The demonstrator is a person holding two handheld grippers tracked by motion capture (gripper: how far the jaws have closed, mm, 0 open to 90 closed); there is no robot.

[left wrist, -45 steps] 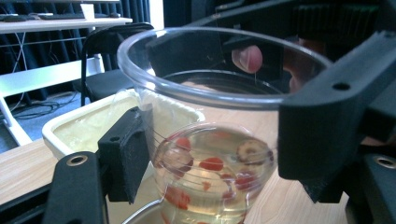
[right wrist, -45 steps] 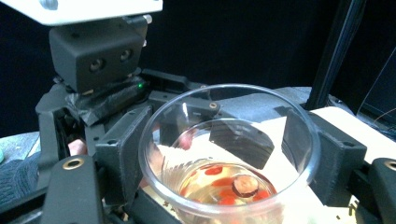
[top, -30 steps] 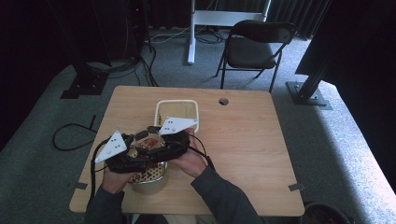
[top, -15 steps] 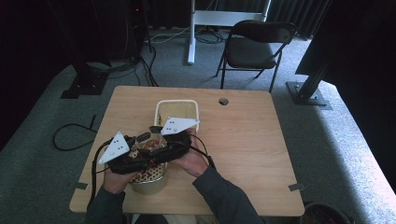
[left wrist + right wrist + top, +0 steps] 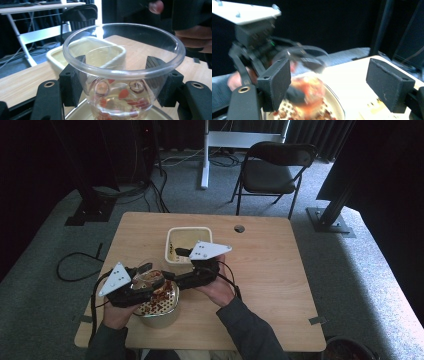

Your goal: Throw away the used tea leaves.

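Observation:
A clear plastic cup (image 5: 122,75) with red and brown dried fruit at its bottom is upright between my left gripper's (image 5: 121,85) pads, which are shut on its sides. In the high view the cup (image 5: 148,281) hangs over a metal bowl (image 5: 167,316) of reddish pieces near the table's front left, and my left gripper (image 5: 150,282) reaches in from the left. My right gripper (image 5: 169,275) points left at the cup from the right, jaws wide apart. In the right gripper view my right gripper (image 5: 332,85) is open, with the blurred cup (image 5: 309,92) above the bowl (image 5: 334,108).
A cream rectangular container (image 5: 187,232) stands just behind the bowl, mid table; it also appears past the cup as the container (image 5: 82,48). The wooden table (image 5: 270,285) has bare room to the right. A folding chair (image 5: 275,170) stands beyond the far edge.
My right gripper has drawn back a little to the right, away from the cup. The left gripper with the cup has stayed over the bowl, shifting only slightly.

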